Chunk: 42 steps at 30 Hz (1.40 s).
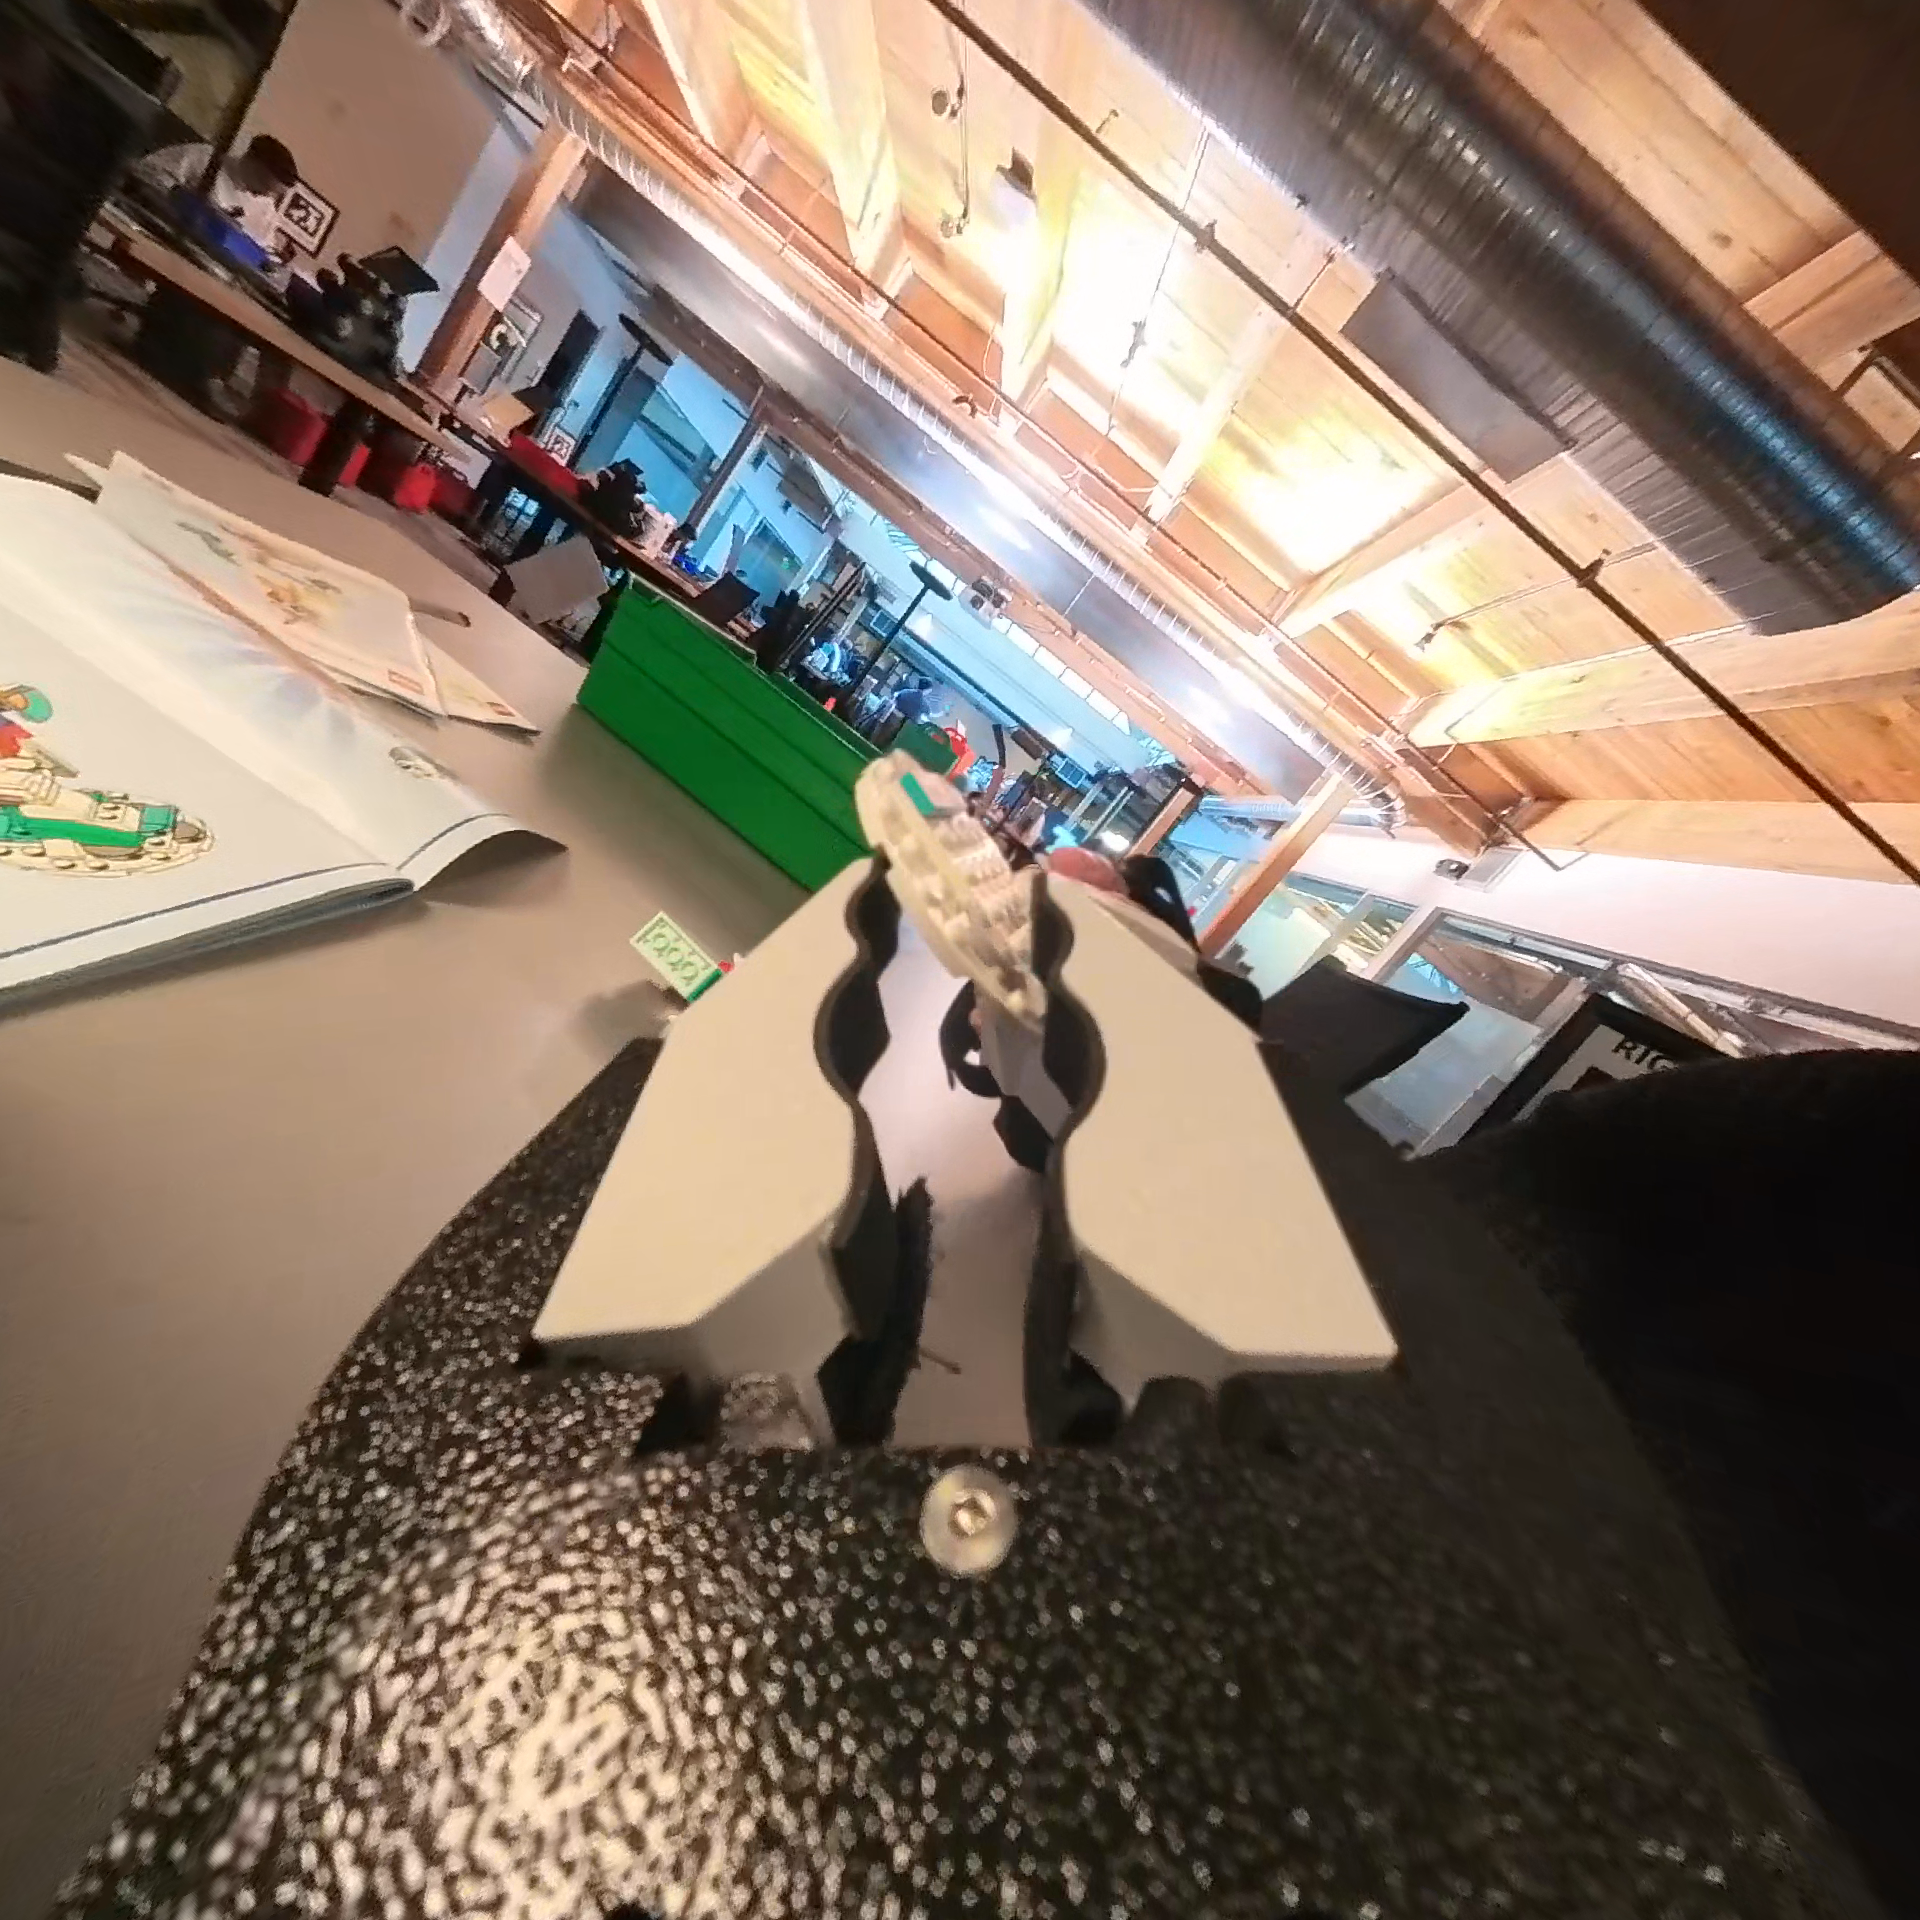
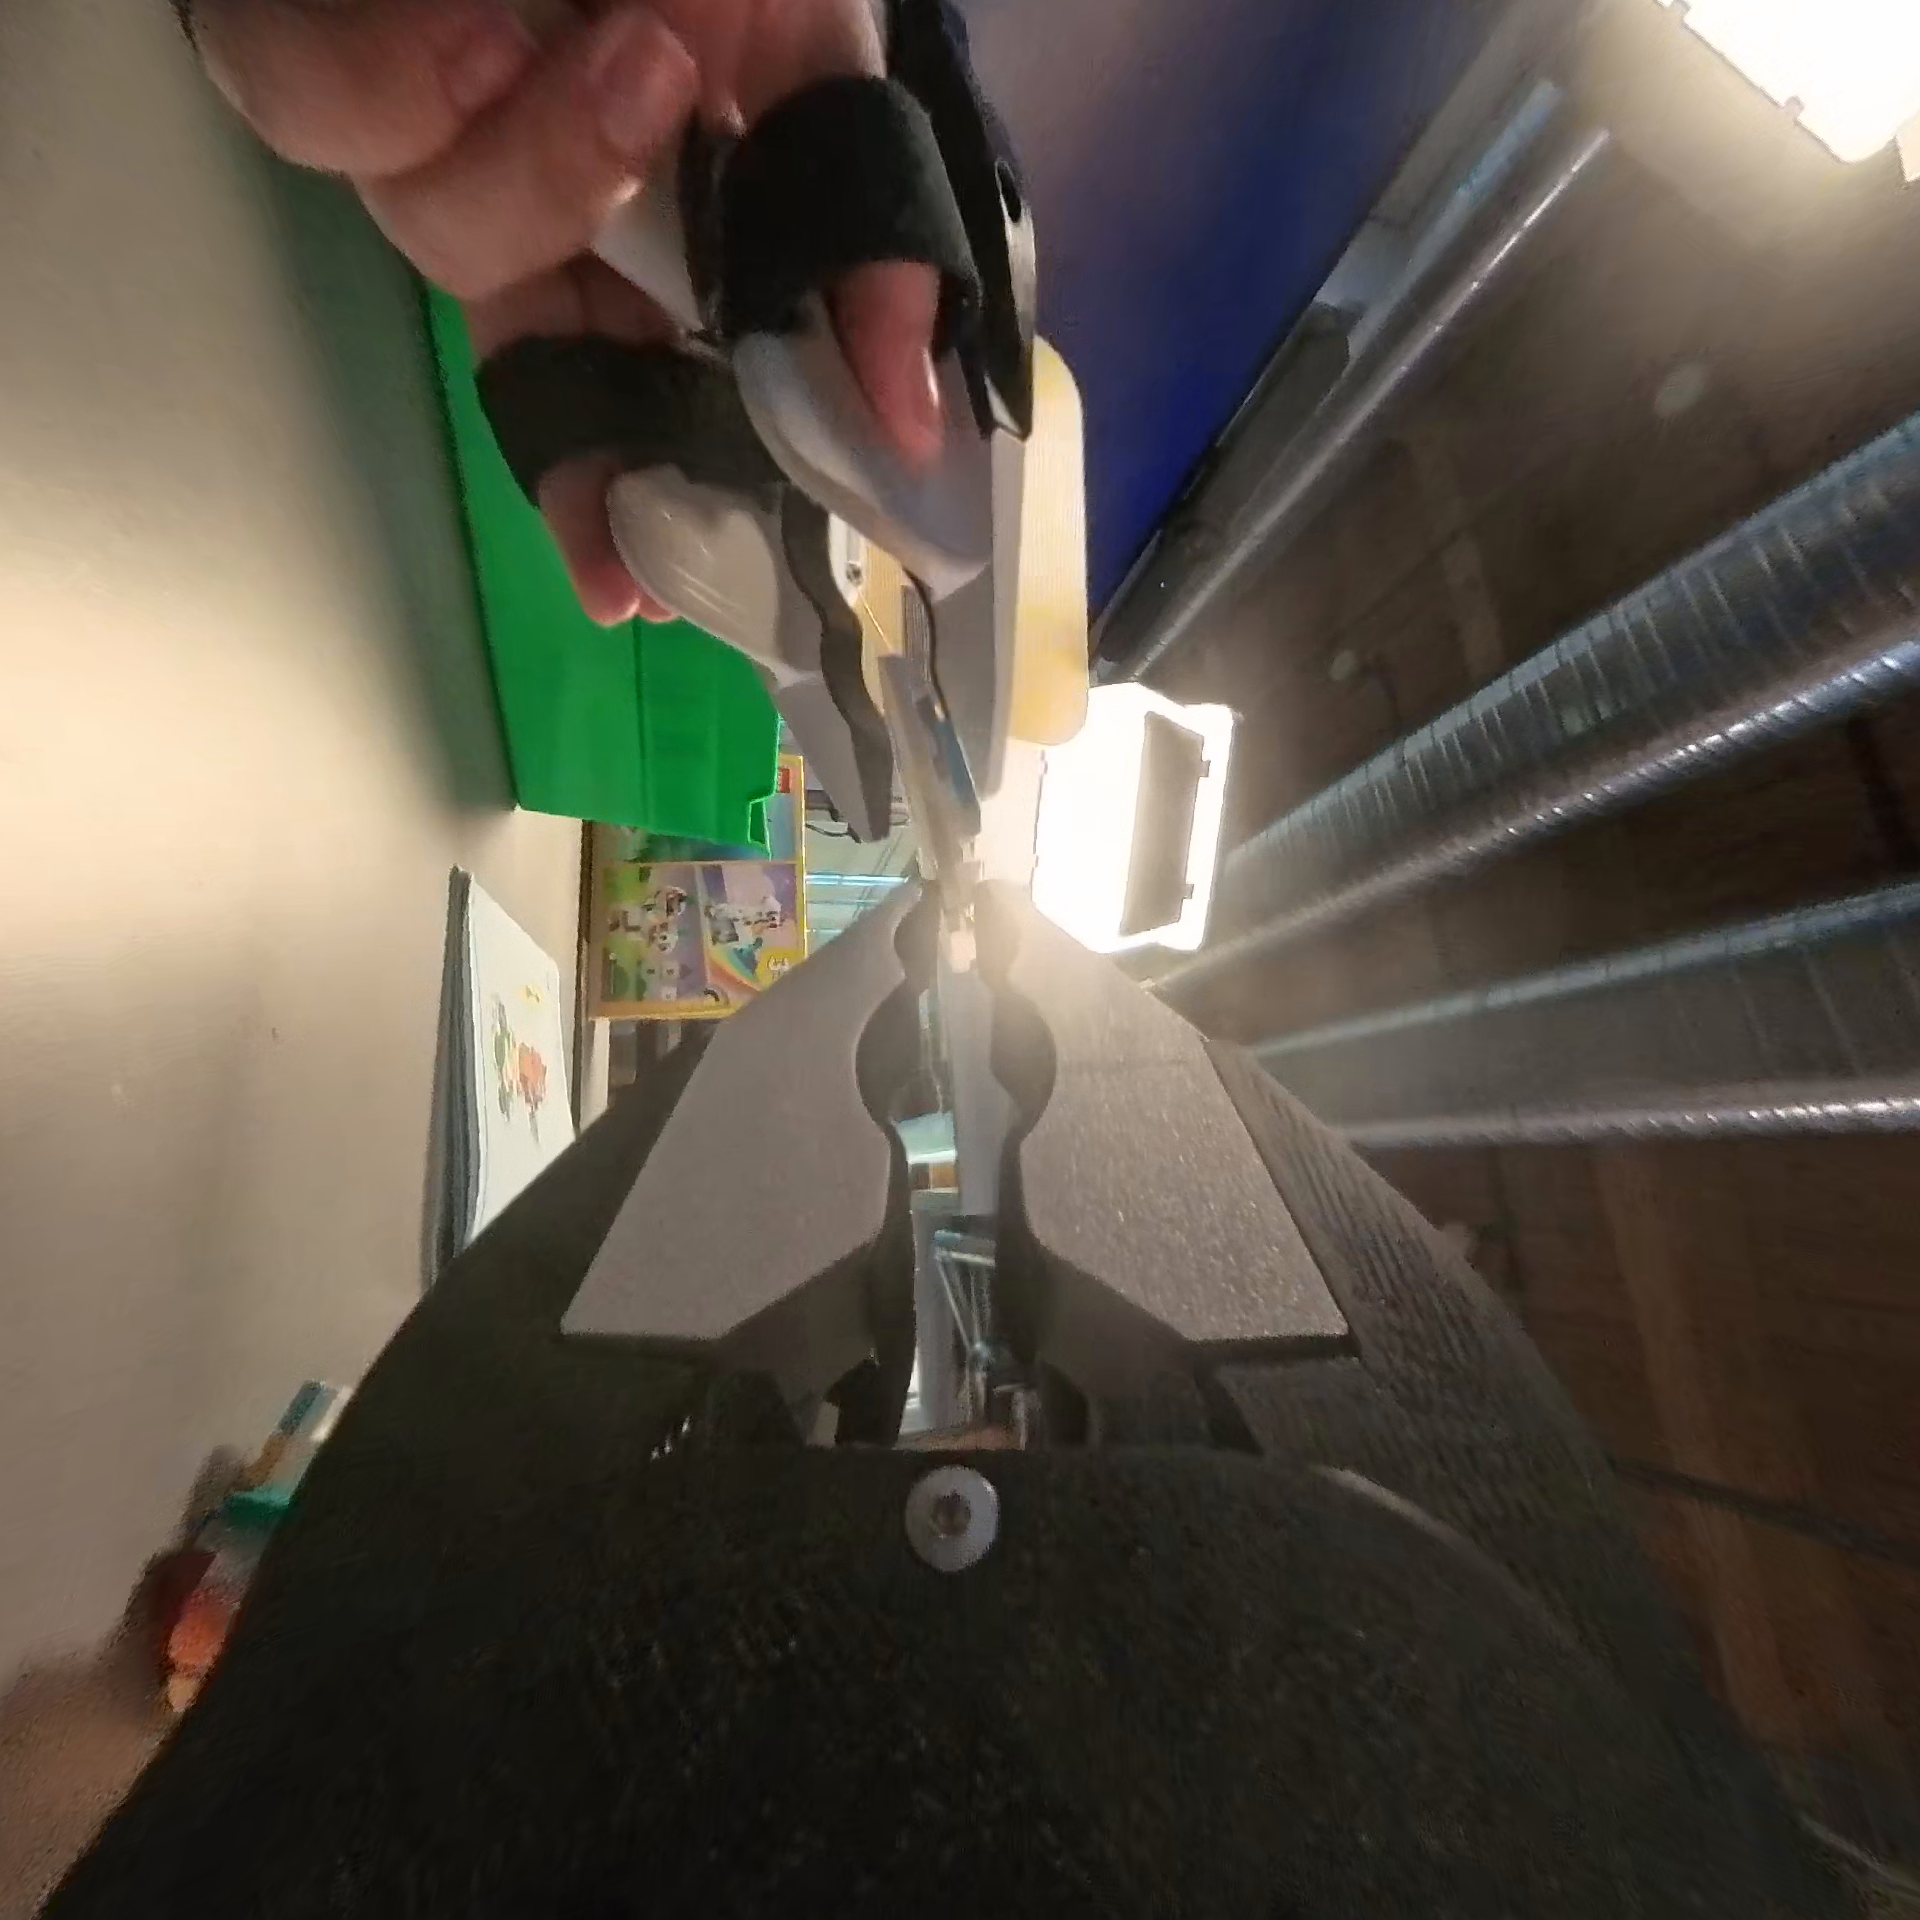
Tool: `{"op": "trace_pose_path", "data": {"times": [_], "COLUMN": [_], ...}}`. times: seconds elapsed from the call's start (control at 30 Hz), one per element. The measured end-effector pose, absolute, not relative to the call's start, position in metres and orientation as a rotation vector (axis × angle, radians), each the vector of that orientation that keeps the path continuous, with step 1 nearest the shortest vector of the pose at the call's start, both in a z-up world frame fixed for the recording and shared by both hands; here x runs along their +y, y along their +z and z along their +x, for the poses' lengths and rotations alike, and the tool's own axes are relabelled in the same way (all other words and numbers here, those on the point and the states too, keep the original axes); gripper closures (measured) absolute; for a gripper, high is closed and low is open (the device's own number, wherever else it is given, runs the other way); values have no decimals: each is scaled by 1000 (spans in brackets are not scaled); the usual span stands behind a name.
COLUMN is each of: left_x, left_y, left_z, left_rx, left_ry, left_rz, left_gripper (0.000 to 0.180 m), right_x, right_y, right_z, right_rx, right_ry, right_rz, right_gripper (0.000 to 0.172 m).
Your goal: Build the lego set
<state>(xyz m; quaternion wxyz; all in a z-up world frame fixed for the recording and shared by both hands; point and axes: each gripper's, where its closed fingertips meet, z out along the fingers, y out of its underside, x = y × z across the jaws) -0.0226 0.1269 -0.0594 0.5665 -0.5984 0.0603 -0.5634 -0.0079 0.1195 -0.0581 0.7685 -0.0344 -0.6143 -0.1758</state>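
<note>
The left gripper [image 1: 961,935] was raised above the grey table [image 1: 312,1091], its two grey fingers set narrowly apart. A white brick plate assembly [image 1: 951,873] with a small green tile at its far end stood at the tips, leaning against the right-hand finger [image 1: 1132,1039]. A gap showed between the plate and the left-hand finger [image 1: 769,1039], so no pinch by this gripper could be confirmed.

In the right wrist view, the right gripper [image 2: 961,940] had its fingers drawn almost together on a thin pale edge of the same assembly, which ran away from the tips toward the other gripper [image 2: 883,665], held by a hand [image 2: 540,145]. Glare from a ceiling light washed out the contact at the tips.

On the table lay an open instruction booklet [image 1: 156,748], a pale green brick [image 1: 675,951] just beside the left gripper, and a green bin [image 1: 717,727] farther off. A printed box [image 2: 696,935] stood beyond the bin.
</note>
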Motion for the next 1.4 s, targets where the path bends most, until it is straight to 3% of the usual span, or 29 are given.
{"op": "trace_pose_path", "data": {"times": [0.13,0.2,0.4,0.47,0.73,1.4], "left_x": [127,130,141,142,144,142], "left_y": [-57,-58,-77,-87,-99,-102], "left_z": [-25,-29,-33,-25,-22,-22], "left_rx": [155,174,329,375,432,528], "left_ry": [-1271,-1139,-653,-620,-522,-438], "left_rz": [-1393,-1404,-1543,-1589,-1657,-1653], "left_gripper": [167,174,176,176,176,171], "right_x": [120,126,125,135,140,137], "right_y": [-62,-77,-69,-78,-86,-90], "right_z": [-9,-12,-14,-19,-23,-25], "right_rx": [-1366,-1479,-1476,-1489,-1498,-1527], "right_ry": [-374,-291,340,325,281,327], "right_rz": [-82,-157,-651,-750,-782,-855], "right_gripper": [167,159,153,147,160,168]}}
